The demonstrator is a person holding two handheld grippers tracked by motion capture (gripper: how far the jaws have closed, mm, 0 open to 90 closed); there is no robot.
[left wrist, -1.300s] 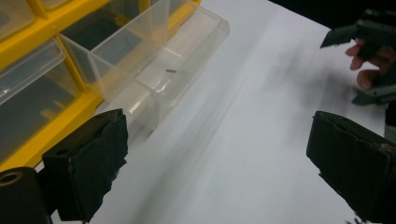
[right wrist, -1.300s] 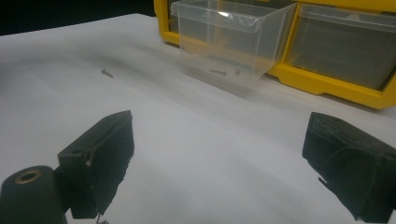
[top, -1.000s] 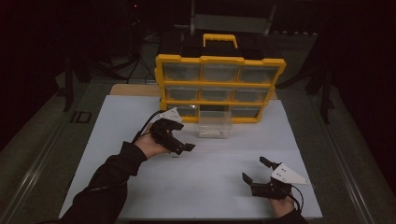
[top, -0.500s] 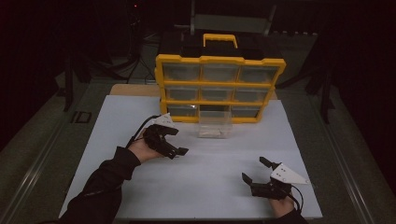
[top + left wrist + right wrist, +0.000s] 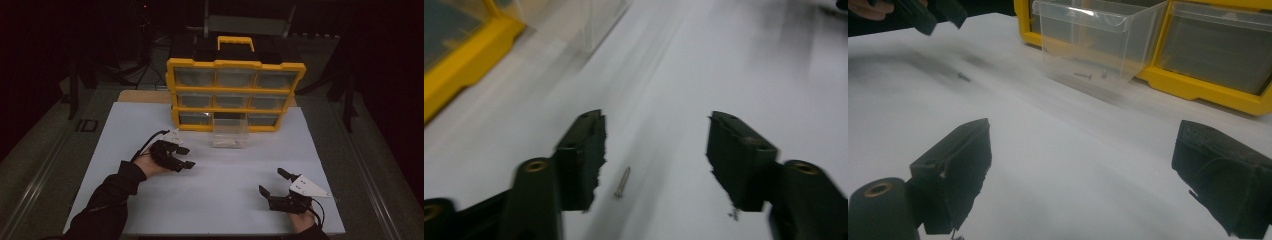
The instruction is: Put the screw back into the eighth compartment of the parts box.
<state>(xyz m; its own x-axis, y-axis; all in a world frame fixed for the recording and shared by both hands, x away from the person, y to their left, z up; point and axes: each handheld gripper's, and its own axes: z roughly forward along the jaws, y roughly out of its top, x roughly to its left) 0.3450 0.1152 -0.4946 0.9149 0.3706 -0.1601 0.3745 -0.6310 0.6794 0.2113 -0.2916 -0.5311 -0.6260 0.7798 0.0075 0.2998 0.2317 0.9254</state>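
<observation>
Reaching in from the lower left of the high view, your left forearm angles up toward the centre, and the left gripper (image 5: 184, 157) sits low over the white table (image 5: 125, 125). Its jaws have just been closing but stand apart around the small screw (image 5: 622, 181), which lies on the table between them, nearer the left pad. Your right gripper (image 5: 274, 183) rests at lower right, jaws wide and empty, facing the clear drawer (image 5: 1088, 45).
</observation>
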